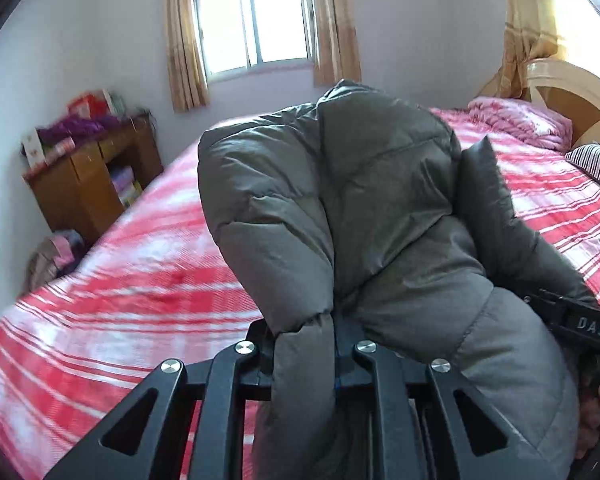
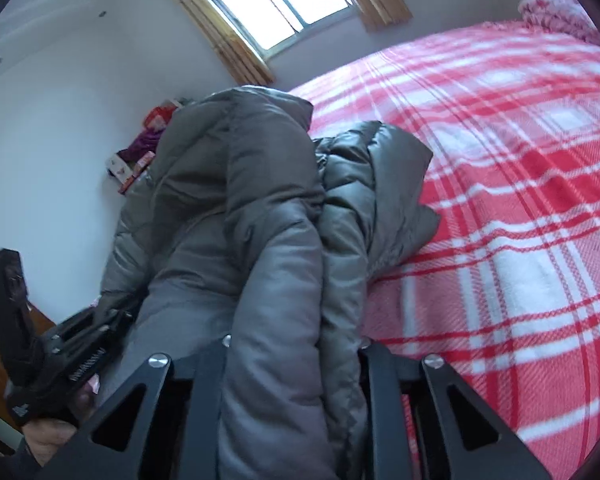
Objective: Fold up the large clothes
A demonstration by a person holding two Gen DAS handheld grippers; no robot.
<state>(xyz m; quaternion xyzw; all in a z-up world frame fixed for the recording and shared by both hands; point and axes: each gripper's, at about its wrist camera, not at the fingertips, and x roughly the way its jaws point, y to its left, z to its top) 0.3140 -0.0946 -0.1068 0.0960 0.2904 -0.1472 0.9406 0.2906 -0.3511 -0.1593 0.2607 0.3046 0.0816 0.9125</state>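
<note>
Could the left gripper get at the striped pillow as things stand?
Probably not: the left gripper is shut on the grey puffer jacket, which bulks between it and the striped pillow near the headboard.

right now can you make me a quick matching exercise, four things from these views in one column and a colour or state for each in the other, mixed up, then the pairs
Things:
1. puffer jacket
2. bed cover
3. curtains
4. left gripper

Colours or states:
A. red and white plaid
B. shut on a fold of padded fabric
C. grey-green, quilted, held up over the bed
D. tan, hanging either side of the window

Pairs: 1-C, 2-A, 3-D, 4-B
</note>
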